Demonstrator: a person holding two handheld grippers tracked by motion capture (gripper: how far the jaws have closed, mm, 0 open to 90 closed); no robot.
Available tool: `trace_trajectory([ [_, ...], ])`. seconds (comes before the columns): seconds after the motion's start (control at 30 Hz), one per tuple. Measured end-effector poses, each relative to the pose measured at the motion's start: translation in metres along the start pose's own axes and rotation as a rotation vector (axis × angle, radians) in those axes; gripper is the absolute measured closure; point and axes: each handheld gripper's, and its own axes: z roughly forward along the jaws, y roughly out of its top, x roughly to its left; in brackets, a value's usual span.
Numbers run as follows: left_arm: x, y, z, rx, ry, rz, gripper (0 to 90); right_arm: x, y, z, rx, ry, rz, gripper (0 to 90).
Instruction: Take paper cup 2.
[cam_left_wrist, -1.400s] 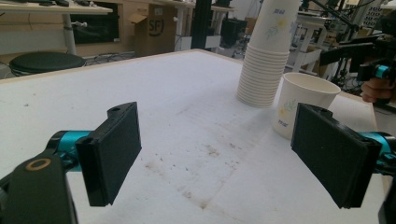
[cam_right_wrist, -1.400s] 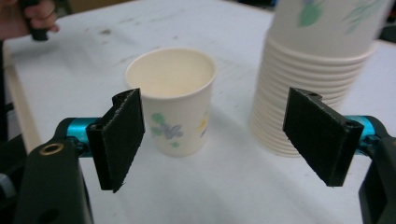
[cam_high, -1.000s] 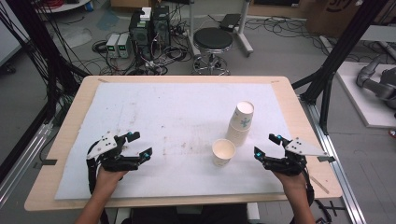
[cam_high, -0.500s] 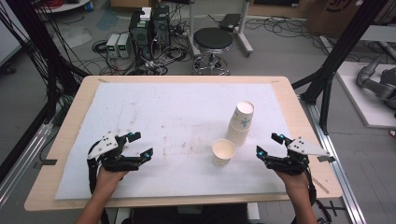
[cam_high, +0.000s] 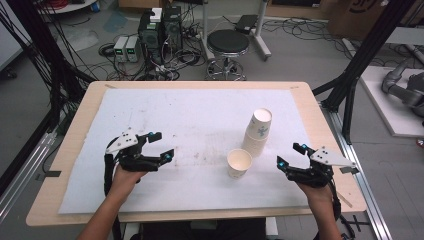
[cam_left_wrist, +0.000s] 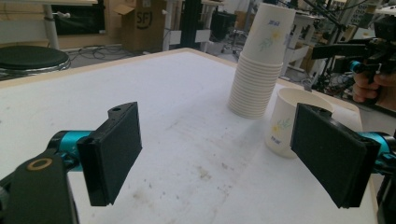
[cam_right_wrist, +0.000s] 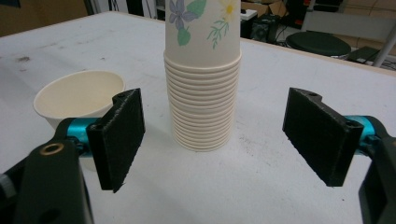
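– Where do things stand?
– Both claws gape wide, holding nothing. The cup stack stands straight ahead of the right claw, the single cup just left of it, well right of the left claw.
– How to grab well?
– Probably take the stack low, squarely, squeezing gently.

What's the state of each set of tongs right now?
Left tongs: open, holding nothing.
Right tongs: open, holding nothing, aimed at the cup stack.
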Motion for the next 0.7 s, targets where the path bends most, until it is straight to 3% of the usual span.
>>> trace_trajectory([
  [0.17, -0.002, 0.020, 0.020, 0.005, -0.023, 0.031, 16.3, 0.000, 0.001, 0.000, 0.012, 0.003, -0.004, 21.5],
  [0.37, -0.008, 0.045, 0.055, 0.013, -0.078, 0.074, 16.5, -0.001, 0.001, 0.001, 0.025, 0.023, 0.012, 21.5],
  [0.57, -0.012, 0.055, 0.090, -0.004, -0.151, 0.066, 16.7, 0.000, 0.000, 0.002, 0.043, 0.034, 0.015, 21.6],
  [0.7, -0.016, 0.064, 0.110, 0.003, -0.177, 0.071, 16.6, -0.001, 0.000, 0.001, 0.045, 0.036, 0.012, 21.6],
])
